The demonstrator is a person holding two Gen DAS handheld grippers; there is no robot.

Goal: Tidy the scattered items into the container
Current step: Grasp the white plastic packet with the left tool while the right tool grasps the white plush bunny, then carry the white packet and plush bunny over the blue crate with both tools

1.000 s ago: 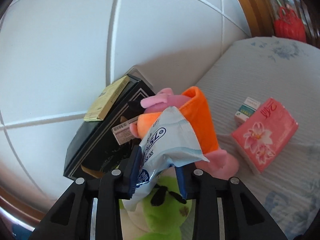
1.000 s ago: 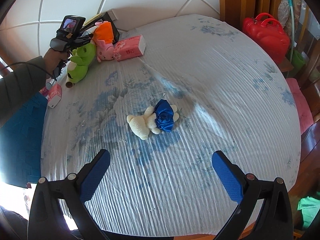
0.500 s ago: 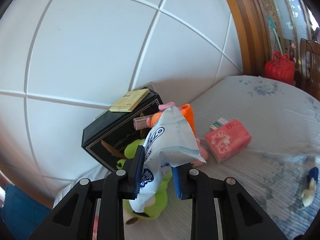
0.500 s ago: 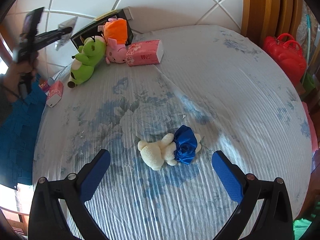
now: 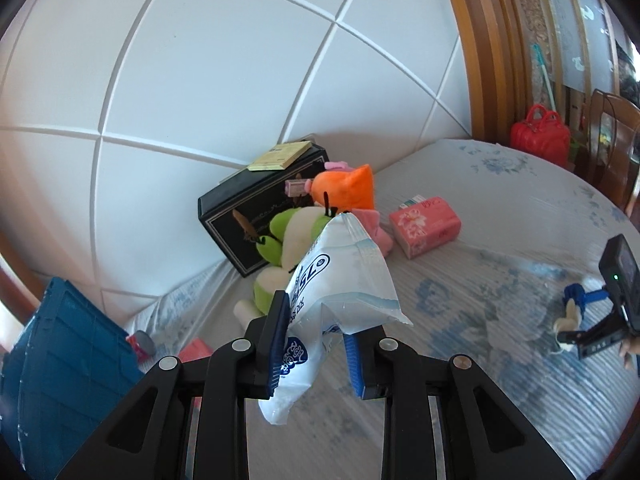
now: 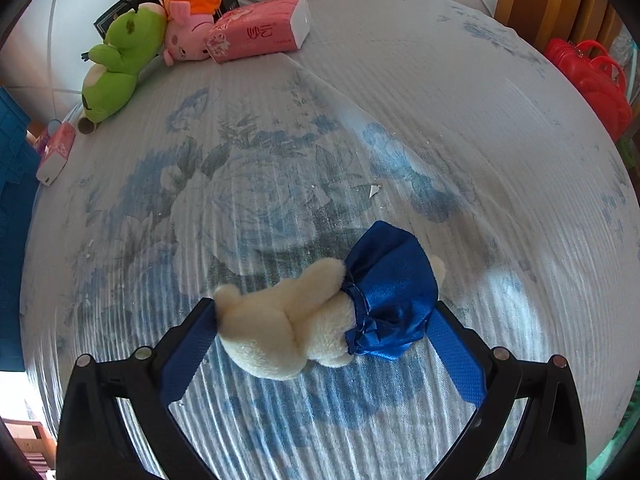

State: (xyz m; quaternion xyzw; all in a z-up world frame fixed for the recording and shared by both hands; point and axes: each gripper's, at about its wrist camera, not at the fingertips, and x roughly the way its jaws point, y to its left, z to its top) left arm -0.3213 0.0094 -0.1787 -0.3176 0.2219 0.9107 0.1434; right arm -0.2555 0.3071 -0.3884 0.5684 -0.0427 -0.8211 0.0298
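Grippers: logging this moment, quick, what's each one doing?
Left gripper: shut on the white plastic packet.
Right gripper: open, straddling the cream plush toy, not gripping.

Blue-flowered bed (image 6: 400, 100) carries plush toys (image 6: 116, 56) and tissue packs (image 6: 260, 32).

**Scattered items on the bed, one packet aloft**

A white-and-blue plastic packet (image 5: 340, 276) hung crumpled, clamped above the bedspread. A cream plush bear in a shiny blue dress (image 6: 332, 316) lay on its side mid-bed. Near the wall, a green plush frog (image 6: 120, 56) sprawled beside a pink plush toy with an orange hood (image 6: 190, 12), and a pink tissue pack (image 6: 260, 32) lay flat just beside them. A blue crate (image 5: 52, 376) stood at the bed's edge.
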